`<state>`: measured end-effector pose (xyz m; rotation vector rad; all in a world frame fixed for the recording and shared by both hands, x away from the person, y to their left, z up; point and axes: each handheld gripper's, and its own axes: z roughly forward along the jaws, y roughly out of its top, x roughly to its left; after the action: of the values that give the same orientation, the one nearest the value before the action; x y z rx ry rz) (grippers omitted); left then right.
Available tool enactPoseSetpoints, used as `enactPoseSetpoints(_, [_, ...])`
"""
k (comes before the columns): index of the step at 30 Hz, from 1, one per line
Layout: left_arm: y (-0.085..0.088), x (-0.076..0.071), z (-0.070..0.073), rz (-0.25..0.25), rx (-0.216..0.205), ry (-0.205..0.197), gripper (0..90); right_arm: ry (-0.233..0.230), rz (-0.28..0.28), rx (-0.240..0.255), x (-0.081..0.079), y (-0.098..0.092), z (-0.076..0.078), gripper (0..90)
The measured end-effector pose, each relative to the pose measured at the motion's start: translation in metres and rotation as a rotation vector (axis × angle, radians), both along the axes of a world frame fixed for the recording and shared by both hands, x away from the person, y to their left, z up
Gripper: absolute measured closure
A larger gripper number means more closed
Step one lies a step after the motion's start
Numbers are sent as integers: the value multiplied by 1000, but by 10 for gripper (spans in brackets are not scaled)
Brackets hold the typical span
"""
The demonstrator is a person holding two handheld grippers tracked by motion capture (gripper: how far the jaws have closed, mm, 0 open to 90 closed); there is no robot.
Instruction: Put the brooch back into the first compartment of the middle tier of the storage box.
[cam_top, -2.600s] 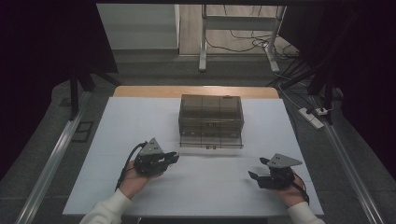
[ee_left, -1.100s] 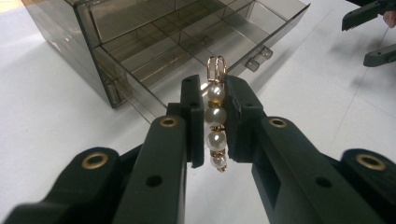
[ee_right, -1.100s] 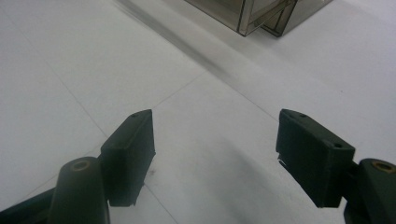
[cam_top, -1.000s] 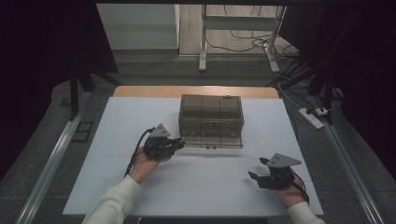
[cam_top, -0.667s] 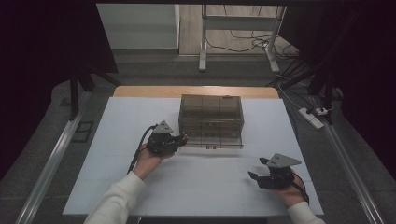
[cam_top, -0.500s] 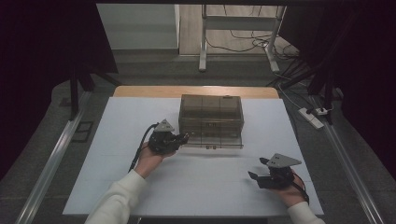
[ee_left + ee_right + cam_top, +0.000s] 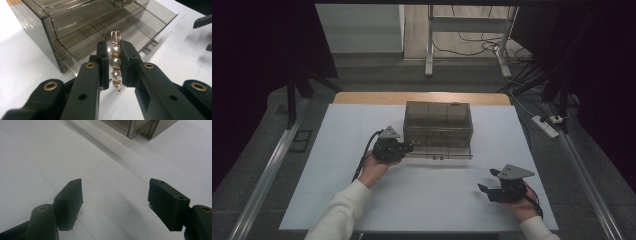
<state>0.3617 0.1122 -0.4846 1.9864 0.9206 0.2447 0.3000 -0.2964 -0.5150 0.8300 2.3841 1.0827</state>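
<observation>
Nearest the onlooker, at the near right of the white worktop (image 7: 312, 150), the right gripper (image 7: 488, 186) rests in the person's right hand (image 7: 526, 205) with its fingers (image 7: 68, 202) spread wide and nothing between them; the right gripper view confirms bare worktop in the gap and, at its top edge, a corner of the smoked plastic drawer box (image 7: 140, 128). Farther in and to the left, the left hand (image 7: 373, 169) in a white sleeve (image 7: 339, 215) carries the left gripper (image 7: 408, 146) up to the near left corner of the drawer box (image 7: 438, 125), which stands at the middle of the worktop, well apart from the right gripper. From the high view the left fingers read only as a dark shape at the box's front, and what they carry cannot be made out. The left gripper view supplies the detail: the left fingers (image 7: 102, 62) are closed on a pearl hair clip (image 7: 115, 66), a row of white pearls on a gold-coloured frame, held upright with its wire end above the fingertips. The same view shows the clip just in front of the box's lower drawer (image 7: 105, 40), which stands pulled out, its clear dividers visible through the wall; whether the clip touches the drawer cannot be told. Beyond the box lies a wooden strip (image 7: 362, 97) at the worktop's far edge, then the floor with cables (image 7: 462, 47).
</observation>
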Motion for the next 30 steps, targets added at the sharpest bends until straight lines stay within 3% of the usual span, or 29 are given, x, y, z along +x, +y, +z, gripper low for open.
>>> enactPoseSetpoints(30, [-19, 19, 6, -19, -3, 1, 778, 4, 2, 0, 0, 0, -1, 278])
